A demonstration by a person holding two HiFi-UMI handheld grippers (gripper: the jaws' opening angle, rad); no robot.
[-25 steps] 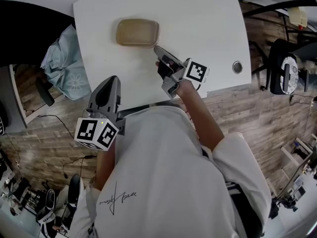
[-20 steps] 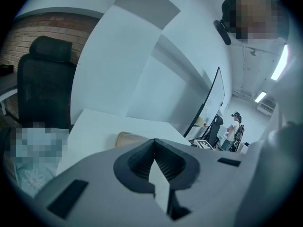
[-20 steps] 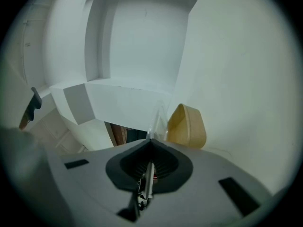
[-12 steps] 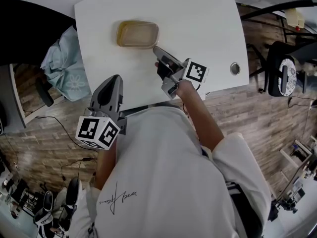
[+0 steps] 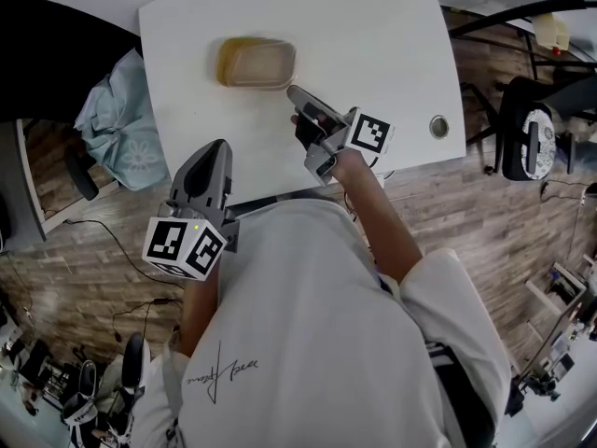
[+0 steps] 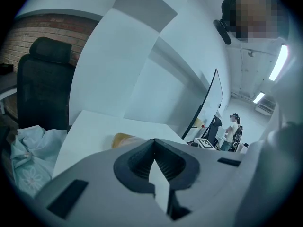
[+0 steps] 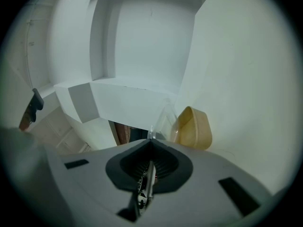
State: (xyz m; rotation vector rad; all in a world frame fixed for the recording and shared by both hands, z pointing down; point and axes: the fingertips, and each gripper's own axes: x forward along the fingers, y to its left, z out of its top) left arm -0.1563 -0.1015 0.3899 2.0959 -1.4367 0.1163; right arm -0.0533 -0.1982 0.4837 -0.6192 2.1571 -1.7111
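The white surface (image 5: pixel 373 45) fills the upper part of the head view, and a light blue cloth (image 5: pixel 117 119) lies bunched on a dark chair (image 6: pixel 45 89) just off its left edge. The left tongs (image 5: pixel 215 147) hang at the near edge of the surface, well apart from everything on it. Their jaws are pressed together with nothing between them. The right tongs (image 5: pixel 295 91) reach further in, with their tip just beside the near right corner of a tan container (image 5: pixel 256 63) that sits toward the far left of the surface. Their jaws are also closed, and a thin piece of clear plastic (image 7: pixel 164 119) stands up from the tip, apparently pinched there, between the tongs and the container. A small round metal grommet (image 5: pixel 437 126) is set in the surface near its right edge.
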